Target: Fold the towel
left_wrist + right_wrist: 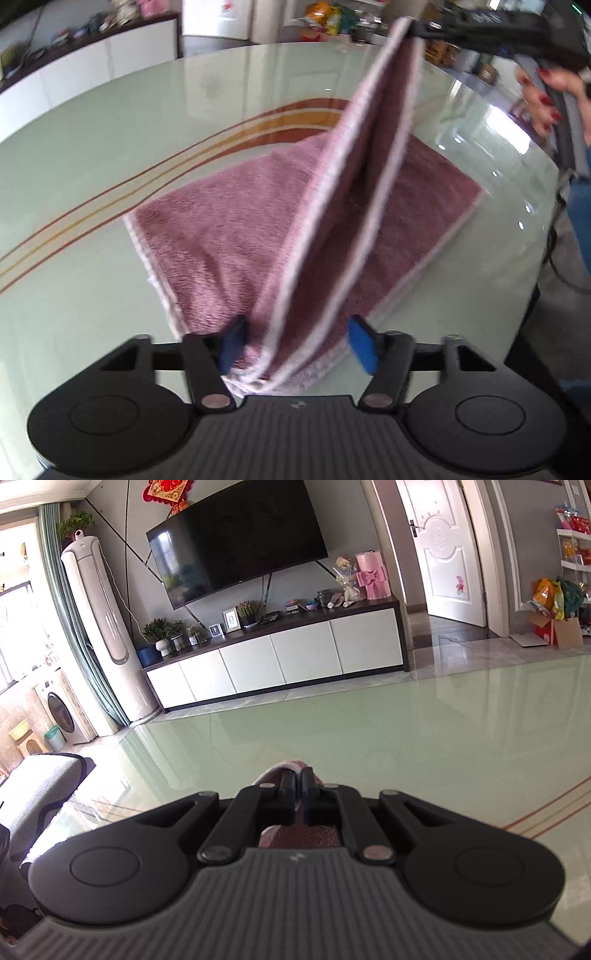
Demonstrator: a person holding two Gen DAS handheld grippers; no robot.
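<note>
A pink towel [221, 229] lies folded on the pale green glass table [92, 155]. One corner of it is lifted high at the upper right, where my right gripper [415, 29] is shut on it; a hand [546, 99] holds that gripper. The raised fold slopes down to my left gripper [297, 345], whose blue pads [364, 347] stand apart on either side of the towel's near corner. In the right wrist view my right gripper [298, 779] is shut on a bit of pink towel [290, 766] above the table [406, 731].
The table's curved edge [535, 229] runs along the right, with a dark cable hanging beside it. Beyond the table stand a white TV cabinet [277, 661], a large television [240, 539] and a tall air conditioner [103, 627]. A grey chair [37, 790] sits at the left.
</note>
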